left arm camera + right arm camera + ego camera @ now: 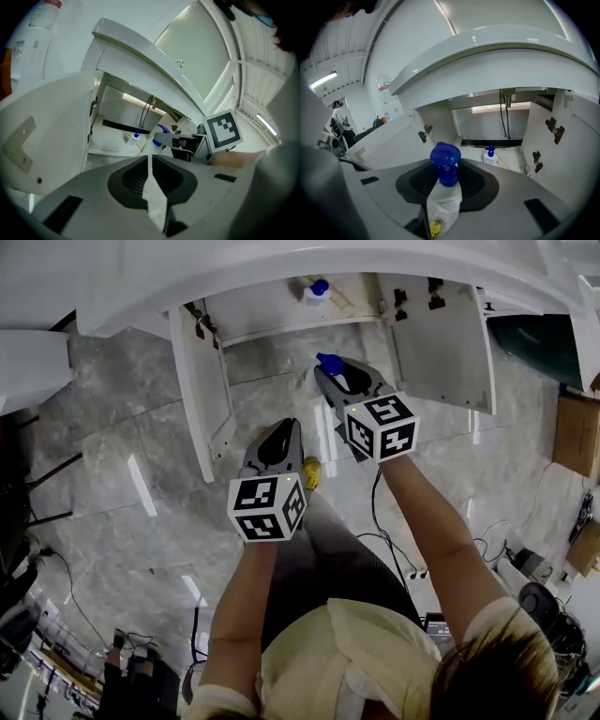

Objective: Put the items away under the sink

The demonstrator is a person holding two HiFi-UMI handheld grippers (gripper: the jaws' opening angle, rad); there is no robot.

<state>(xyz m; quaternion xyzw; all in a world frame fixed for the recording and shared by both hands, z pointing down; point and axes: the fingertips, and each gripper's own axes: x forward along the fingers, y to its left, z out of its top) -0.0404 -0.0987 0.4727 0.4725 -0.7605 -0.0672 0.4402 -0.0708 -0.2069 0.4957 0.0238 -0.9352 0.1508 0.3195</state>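
Observation:
The cabinet under the sink (281,310) stands with both doors open. A white pump bottle with a blue top (317,289) (490,156) (135,138) stands on the cabinet floor at the back. My right gripper (336,379) (446,187) is shut on a white spray bottle with a blue head (328,362) (446,161), held upright above the floor just in front of the opening. My left gripper (281,432) (151,173) hangs lower and to the left. Its jaws are together with only a thin slit between them and nothing in it.
The left door (202,390) and right door (441,334) flank the opening. Drain pipes (506,112) run down at the cabinet's back. A yellow object (310,472) lies by my knee. Cables (394,540) and cardboard boxes (574,432) sit on the floor to the right.

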